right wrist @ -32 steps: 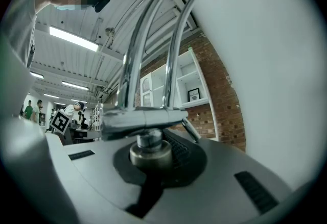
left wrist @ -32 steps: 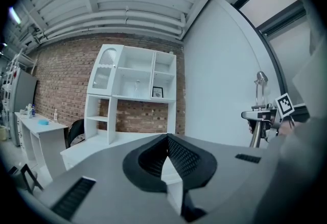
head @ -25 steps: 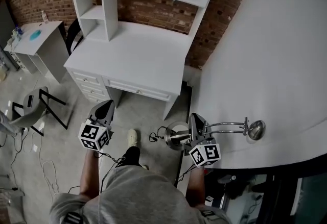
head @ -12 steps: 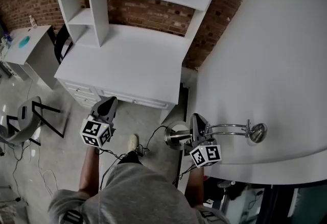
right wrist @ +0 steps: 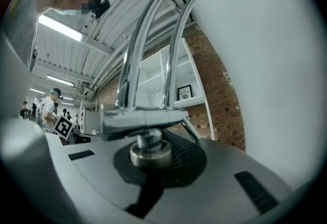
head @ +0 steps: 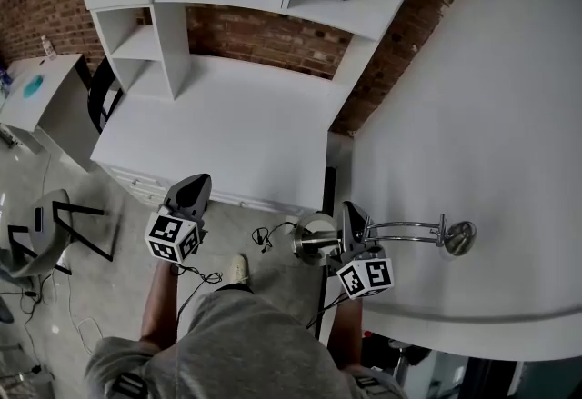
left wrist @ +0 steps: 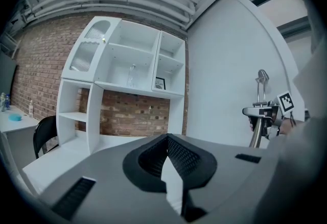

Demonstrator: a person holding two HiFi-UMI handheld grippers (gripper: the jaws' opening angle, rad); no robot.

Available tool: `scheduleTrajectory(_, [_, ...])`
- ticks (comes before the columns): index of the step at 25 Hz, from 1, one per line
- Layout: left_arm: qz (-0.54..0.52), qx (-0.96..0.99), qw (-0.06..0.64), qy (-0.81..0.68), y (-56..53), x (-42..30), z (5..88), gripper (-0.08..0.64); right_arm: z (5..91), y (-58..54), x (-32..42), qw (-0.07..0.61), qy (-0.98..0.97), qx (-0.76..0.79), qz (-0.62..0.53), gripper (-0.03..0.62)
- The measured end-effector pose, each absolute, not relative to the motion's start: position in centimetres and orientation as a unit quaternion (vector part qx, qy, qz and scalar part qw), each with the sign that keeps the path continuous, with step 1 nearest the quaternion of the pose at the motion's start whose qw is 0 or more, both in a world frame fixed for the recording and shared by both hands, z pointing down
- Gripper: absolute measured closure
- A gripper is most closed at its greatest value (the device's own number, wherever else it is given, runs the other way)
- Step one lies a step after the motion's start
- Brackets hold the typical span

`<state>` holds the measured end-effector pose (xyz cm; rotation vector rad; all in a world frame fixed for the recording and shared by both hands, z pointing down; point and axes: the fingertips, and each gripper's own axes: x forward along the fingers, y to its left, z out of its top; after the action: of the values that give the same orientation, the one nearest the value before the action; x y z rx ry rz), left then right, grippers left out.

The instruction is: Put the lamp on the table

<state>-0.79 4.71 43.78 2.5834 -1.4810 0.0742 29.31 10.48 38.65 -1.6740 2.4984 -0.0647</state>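
The left gripper (head: 188, 194) was closed and empty. To its right, the right gripper (head: 351, 223) clamped the lamp (head: 414, 226) by its stem, so the carry seemed in hand. Next, the lamp needed setting upright on the white desk (head: 227, 124) ahead.

Closer to the white desk (head: 227, 129) now: left gripper (head: 195, 189), right gripper (head: 351, 214), lamp (head: 411, 225).

Your left tongs (head: 195, 183) point forward, jaws together, empty; your right tongs (head: 351, 212) clamp the lamp (head: 457, 234), forearms outstretched.
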Motion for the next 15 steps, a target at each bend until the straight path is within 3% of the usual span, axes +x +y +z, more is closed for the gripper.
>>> scheduleTrajectory(15, [0.011,0.854,0.077,-0.515,-4.8,-6.9,44.0,0.557,37.9,-1.1,23.8,0.068,0.841,-0.537,-0.004,0.572])
